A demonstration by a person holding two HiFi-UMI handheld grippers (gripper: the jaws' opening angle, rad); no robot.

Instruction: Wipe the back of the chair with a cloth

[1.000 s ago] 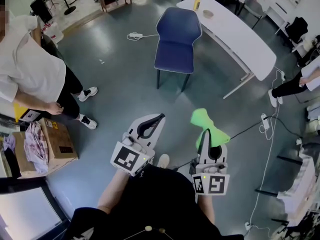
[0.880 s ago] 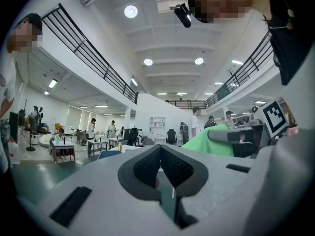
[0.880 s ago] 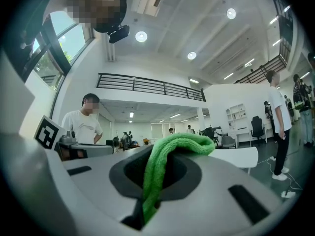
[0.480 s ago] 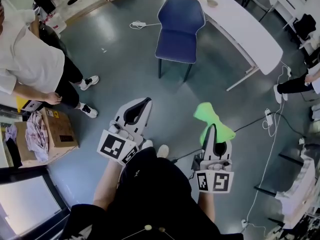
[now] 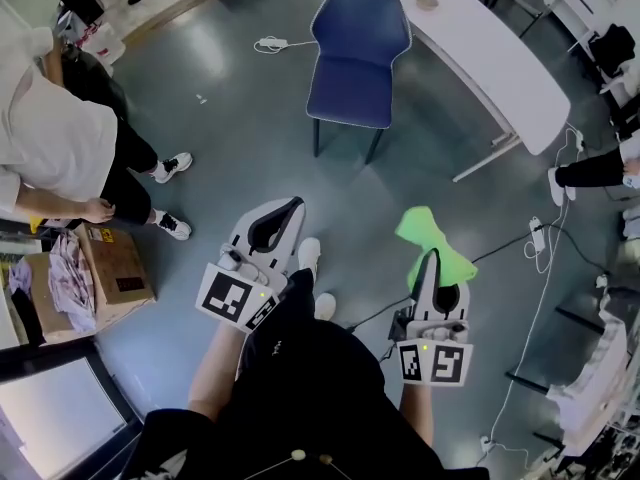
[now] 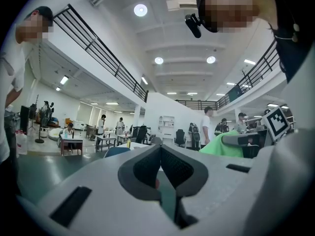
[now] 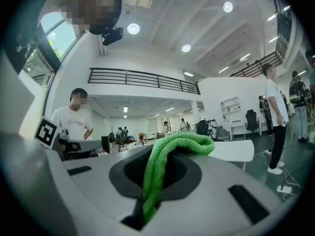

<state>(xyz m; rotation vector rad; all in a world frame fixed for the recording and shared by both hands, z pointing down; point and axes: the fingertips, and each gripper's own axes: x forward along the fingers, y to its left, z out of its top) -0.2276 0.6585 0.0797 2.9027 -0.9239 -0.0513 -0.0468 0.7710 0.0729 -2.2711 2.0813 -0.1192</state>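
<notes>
Straight ahead, well off, stands the chair (image 5: 356, 60). My right gripper (image 5: 434, 260) pinches the cloth (image 5: 426, 230); my left gripper (image 5: 284, 212) is closed, empty

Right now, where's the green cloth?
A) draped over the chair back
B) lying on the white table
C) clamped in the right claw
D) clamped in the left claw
C: the right gripper view shows the green cloth pinched between the jaws of the right claw. The left claw is shut on nothing, and the blue chair stands bare up ahead.
</notes>
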